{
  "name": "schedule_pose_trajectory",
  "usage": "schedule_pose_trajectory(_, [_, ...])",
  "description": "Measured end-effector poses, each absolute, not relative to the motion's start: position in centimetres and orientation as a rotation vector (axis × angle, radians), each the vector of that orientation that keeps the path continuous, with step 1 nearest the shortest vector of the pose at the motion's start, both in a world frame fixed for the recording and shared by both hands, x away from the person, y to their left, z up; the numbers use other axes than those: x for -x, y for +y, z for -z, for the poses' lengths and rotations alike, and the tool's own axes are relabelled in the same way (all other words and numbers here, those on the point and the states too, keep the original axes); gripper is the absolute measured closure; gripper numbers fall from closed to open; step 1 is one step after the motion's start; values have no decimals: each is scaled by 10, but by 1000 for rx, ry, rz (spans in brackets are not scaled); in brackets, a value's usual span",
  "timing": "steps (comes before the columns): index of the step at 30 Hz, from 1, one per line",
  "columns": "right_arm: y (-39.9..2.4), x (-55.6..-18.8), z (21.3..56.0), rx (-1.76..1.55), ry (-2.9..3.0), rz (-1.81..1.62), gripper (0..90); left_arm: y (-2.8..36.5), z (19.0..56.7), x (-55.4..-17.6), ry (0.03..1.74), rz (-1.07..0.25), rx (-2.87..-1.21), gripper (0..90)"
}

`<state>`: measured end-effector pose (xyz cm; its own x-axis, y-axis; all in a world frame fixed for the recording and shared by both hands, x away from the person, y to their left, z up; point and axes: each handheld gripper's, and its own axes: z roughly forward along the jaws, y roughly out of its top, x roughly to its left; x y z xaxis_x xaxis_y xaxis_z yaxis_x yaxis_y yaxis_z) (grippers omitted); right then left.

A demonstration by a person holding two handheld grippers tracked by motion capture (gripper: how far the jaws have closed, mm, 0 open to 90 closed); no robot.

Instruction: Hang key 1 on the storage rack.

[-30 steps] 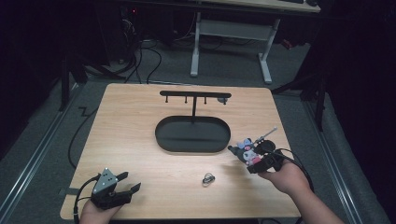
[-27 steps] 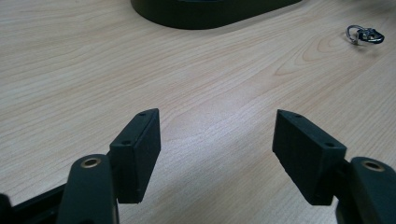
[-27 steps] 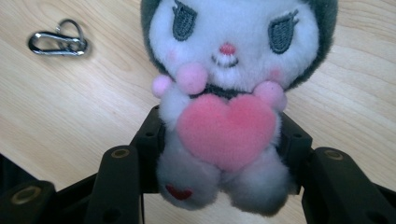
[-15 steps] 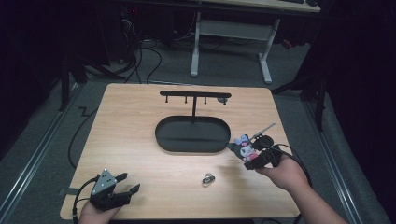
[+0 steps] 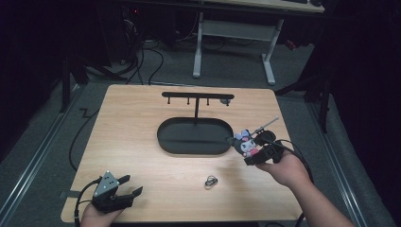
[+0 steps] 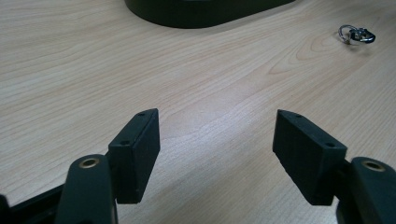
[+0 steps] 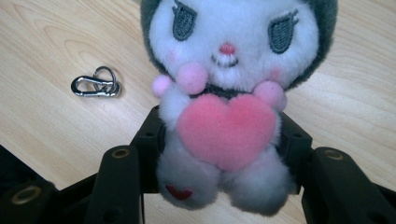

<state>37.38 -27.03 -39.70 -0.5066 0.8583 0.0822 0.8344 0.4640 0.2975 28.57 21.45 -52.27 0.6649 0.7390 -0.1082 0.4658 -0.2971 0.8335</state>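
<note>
From above, the right gripper (image 5: 249,152) holds a small plush toy (image 5: 246,142) just over the table (image 5: 132,123), beside the right end of the dark oval stand (image 5: 194,137), with a metal clip (image 5: 210,181) lying loose nearer the person. The left gripper (image 6: 215,149), seen along its own jaws, is spread wide and empty above bare wood. In the right gripper view the jaws squeeze the toy's soft body at the waist; it looks light and squashy, so a grip on the body seems safest.
</note>
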Motion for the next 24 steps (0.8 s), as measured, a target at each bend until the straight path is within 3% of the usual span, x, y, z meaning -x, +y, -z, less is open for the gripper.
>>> schedule_pose_trajectory(24, [-257, -392, 368, -1481, 2625, -505, 494, 213, 523, -286, 928, -371, -1960, 328])
